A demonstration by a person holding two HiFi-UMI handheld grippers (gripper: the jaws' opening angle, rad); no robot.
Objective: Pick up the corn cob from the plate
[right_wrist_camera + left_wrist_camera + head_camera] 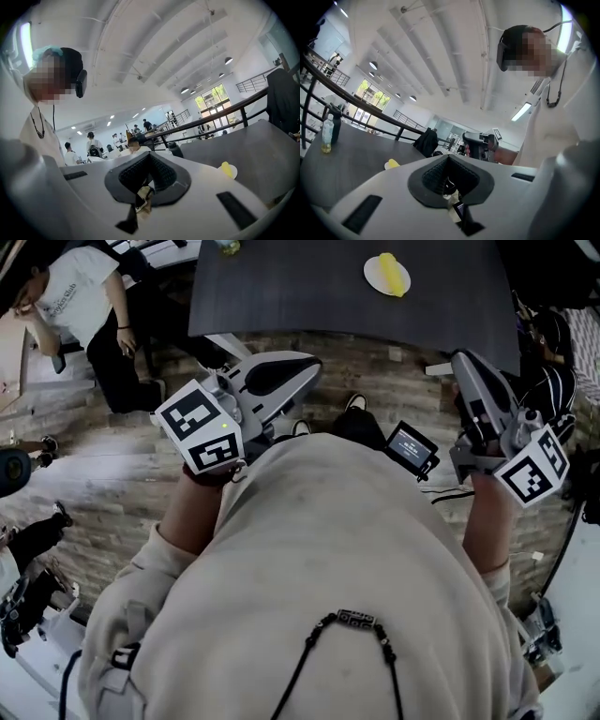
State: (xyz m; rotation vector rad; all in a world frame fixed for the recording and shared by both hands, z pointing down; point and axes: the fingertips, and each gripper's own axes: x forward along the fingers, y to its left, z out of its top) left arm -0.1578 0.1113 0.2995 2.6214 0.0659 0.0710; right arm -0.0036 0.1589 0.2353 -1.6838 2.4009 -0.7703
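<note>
A yellow corn cob [389, 273] lies on a small white plate [371, 277] on the dark table [281, 296], far ahead of both grippers. My left gripper [307, 367] and right gripper [461, 362] are held close to the person's chest, short of the table's near edge, and both are shut and empty. In the left gripper view the jaws [449, 161] are pressed together, and the corn cob [392, 163] peeks out just beyond them on the left. From the right gripper [149, 160], the corn cob [226, 169] and its plate [234, 173] sit off to the right.
A bottle [225, 246] stands at the table's far left [327, 136]. A dark jacket [426, 141] lies at the table's far side. A person in a white shirt [84, 296] sits left of the table. A small screen device [411, 446] hangs between the grippers. The floor is patterned brick.
</note>
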